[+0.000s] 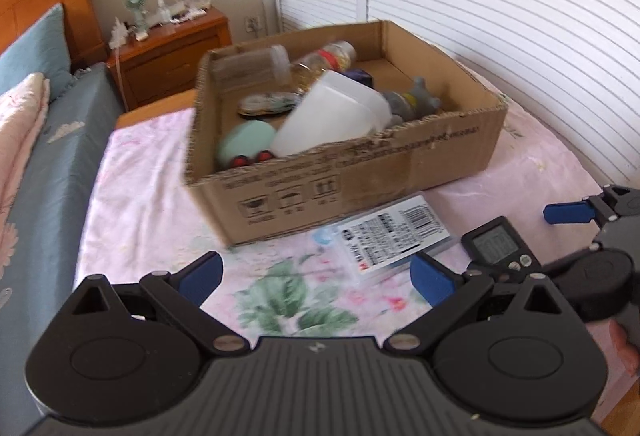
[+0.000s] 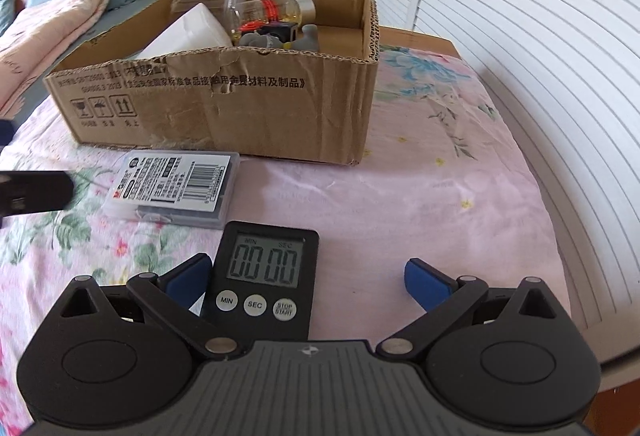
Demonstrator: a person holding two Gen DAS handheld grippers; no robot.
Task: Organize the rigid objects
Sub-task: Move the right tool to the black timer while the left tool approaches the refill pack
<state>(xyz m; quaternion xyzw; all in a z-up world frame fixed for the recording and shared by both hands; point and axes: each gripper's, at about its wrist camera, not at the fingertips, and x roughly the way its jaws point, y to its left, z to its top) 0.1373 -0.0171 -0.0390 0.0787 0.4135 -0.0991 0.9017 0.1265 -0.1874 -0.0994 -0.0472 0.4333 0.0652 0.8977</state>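
On the flowered sheet [image 2: 400,195], in front of the cardboard box [image 2: 224,107]: a black timer [image 2: 264,276] lying flat, display reading 00 00, three round buttons below it. Just beside the timer, nearer the box's front wall: a clear flat case [image 2: 176,187] with a barcode label, lying flat, almost touching that wall.

Inside the box: a white tub [image 1: 332,115] tipped on its side, a mint-green round thing [image 1: 246,141] with two red spots near the front left corner, a clear bottle with a red band [image 2: 272,9] toward the back, a gray figure [image 1: 420,97] toward the right, a patterned oval lid [image 1: 268,103] on the floor of the box.

Right gripper [image 2: 308,280]: spread wide, nothing held, left pad [image 2: 190,278] alongside the timer's left edge, right pad well apart from it.

Left gripper [image 1: 316,276]: also spread wide and empty, hovering in front of the box, the case lying beyond its right pad [image 1: 432,282].

Behind the box: a wooden nightstand [image 1: 176,51] with a small fan [image 1: 136,1].
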